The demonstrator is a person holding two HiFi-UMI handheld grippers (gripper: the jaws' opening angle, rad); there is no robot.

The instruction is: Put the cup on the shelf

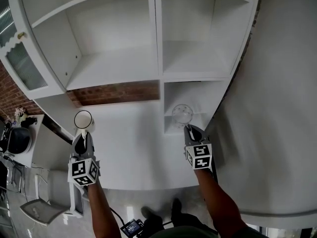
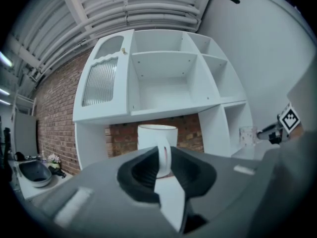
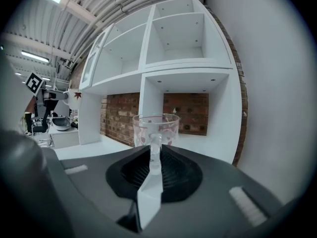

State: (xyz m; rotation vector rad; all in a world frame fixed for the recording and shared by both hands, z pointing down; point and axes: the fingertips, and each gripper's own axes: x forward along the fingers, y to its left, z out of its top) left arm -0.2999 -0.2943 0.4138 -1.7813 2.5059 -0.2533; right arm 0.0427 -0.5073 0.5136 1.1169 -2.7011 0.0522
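Both forearms reach forward past the counter's [image 1: 130, 155] front edge, roughly level, with the left gripper [image 1: 83, 133] clamped on the handle of the white cup [image 1: 83, 118] and the right gripper [image 1: 189, 130] clamped on the handle of the clear glass cup [image 1: 182, 114], both cups held above the counter and facing the open white shelf [image 1: 157, 58].

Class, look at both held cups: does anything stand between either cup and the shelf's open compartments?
Nothing visible does. The white mug in the left hand-held gripper and the clear cup in the right hand-held gripper both face open shelf compartments.
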